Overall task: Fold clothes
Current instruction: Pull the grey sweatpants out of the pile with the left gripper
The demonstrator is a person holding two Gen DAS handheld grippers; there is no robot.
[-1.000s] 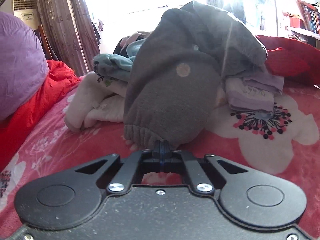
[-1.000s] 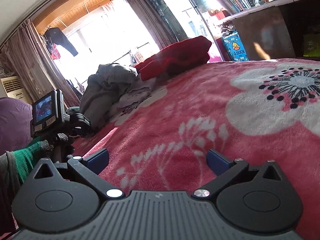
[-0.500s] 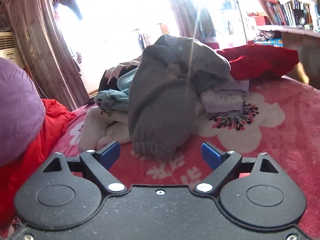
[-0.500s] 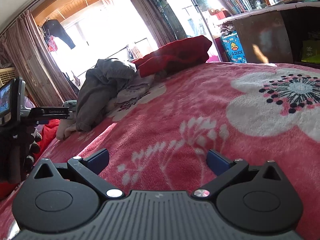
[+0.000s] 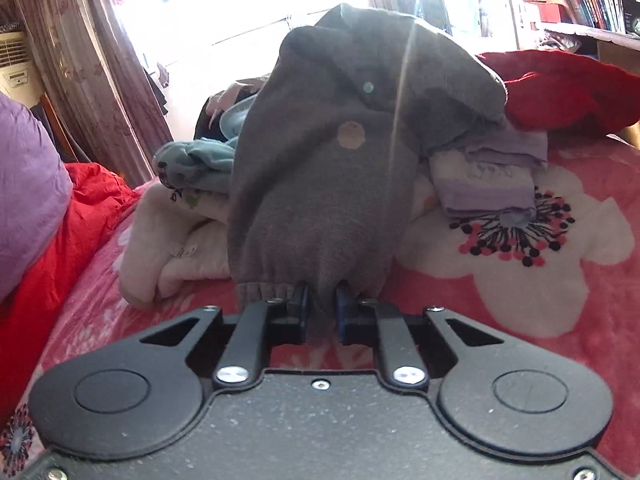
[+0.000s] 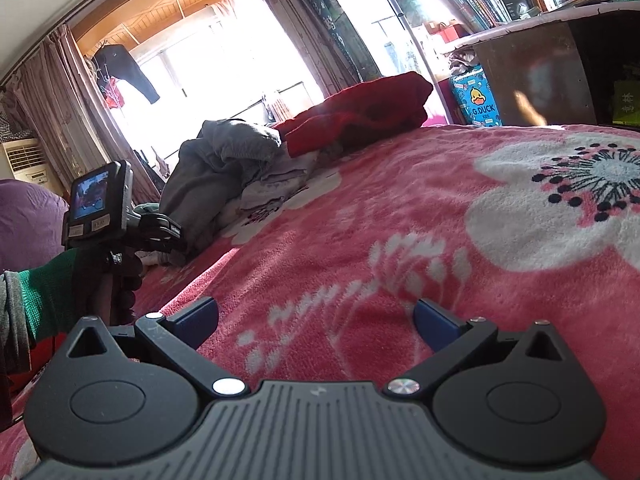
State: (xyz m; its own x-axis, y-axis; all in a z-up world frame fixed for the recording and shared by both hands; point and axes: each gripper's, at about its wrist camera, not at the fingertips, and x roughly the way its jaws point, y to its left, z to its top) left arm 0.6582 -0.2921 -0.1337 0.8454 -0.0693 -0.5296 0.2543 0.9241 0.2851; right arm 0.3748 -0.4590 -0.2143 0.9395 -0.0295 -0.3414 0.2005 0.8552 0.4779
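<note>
A grey sweatshirt (image 5: pixel 320 184) hangs over a pile of clothes on the pink flowered blanket (image 5: pixel 520 280). My left gripper (image 5: pixel 321 308) is shut on the ribbed cuff of its grey sleeve, with cloth pinched between the blue pads. In the right wrist view the sweatshirt (image 6: pixel 216 176) lies at the far left, with the left gripper's body (image 6: pixel 160 232) against it. My right gripper (image 6: pixel 316 320) is open and empty, low over the blanket (image 6: pixel 400 220), well away from the pile.
The pile holds a cream garment (image 5: pixel 160 248), a teal garment (image 5: pixel 196 164) and folded lilac clothes (image 5: pixel 488 184). A red blanket (image 5: pixel 560 92) lies behind, a purple pillow (image 5: pixel 28 192) at left. A bookshelf and cabinet (image 6: pixel 540 72) stand at right.
My left gripper opened and drew back, then moved in again and shut on the grey sleeve cuff. My right gripper stayed open and nearly still.
</note>
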